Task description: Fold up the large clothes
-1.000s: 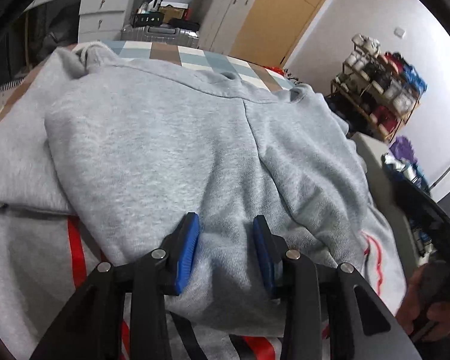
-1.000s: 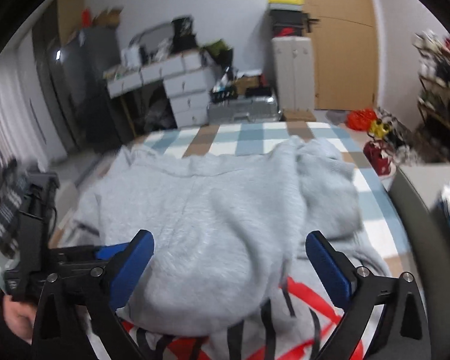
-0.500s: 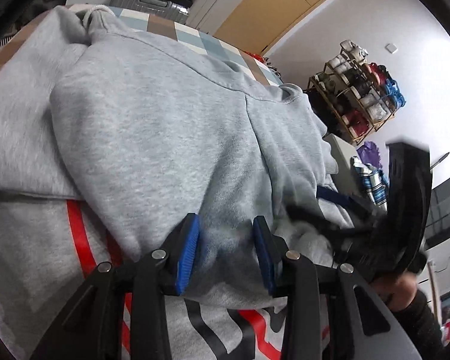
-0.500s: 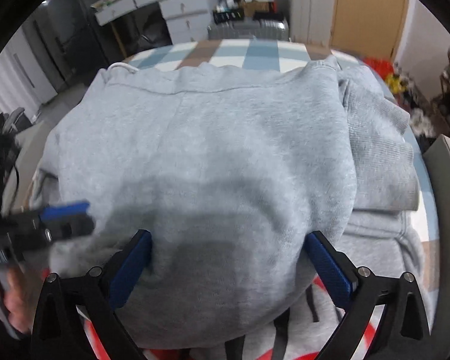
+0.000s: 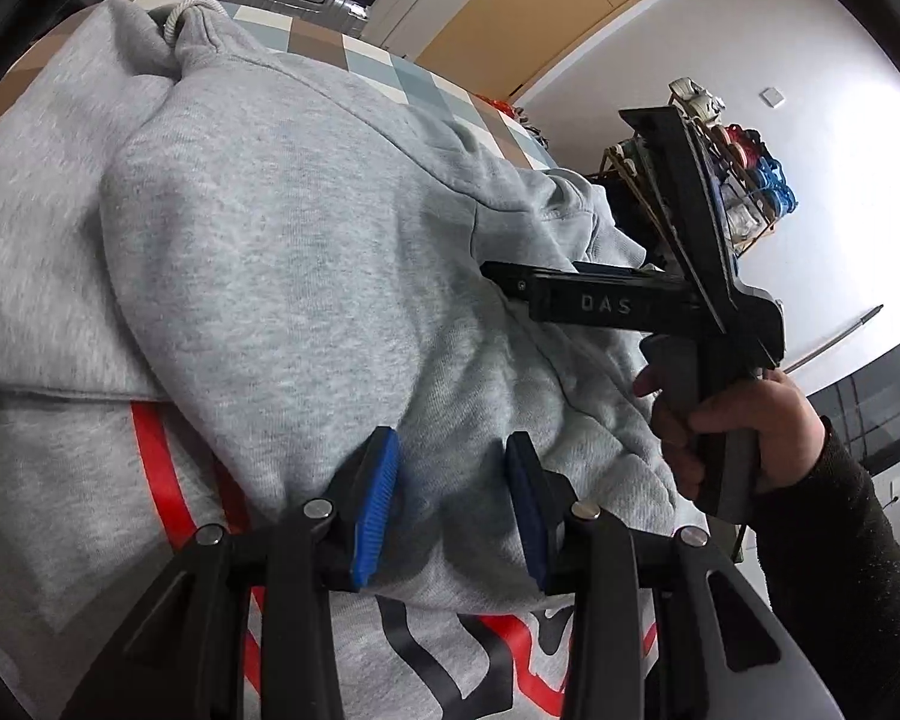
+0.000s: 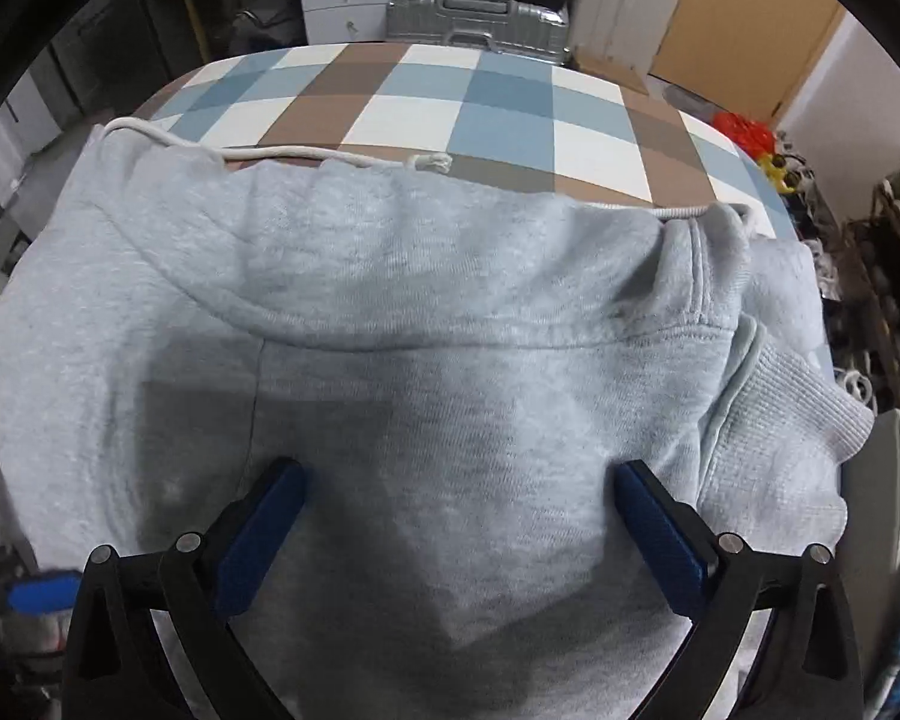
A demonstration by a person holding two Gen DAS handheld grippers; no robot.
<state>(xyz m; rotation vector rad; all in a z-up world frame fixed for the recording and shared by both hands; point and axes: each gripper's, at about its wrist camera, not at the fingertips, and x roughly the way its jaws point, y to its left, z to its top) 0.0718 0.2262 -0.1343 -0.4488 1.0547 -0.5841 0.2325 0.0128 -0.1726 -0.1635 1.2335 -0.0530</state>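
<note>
The left gripper pinches the grey hoodie mid-fold; the right gripper hovers wide open and probably needs to grab next.

Both views are sharp, evenly lit by soft indoor light, and strongly bent by the fisheye lens, with black corners around the round picture. In the left view the white wall at upper right glares almost blank. In the right view a soft-edged shadow darkens the grey sweatshirt at the centre.
</note>
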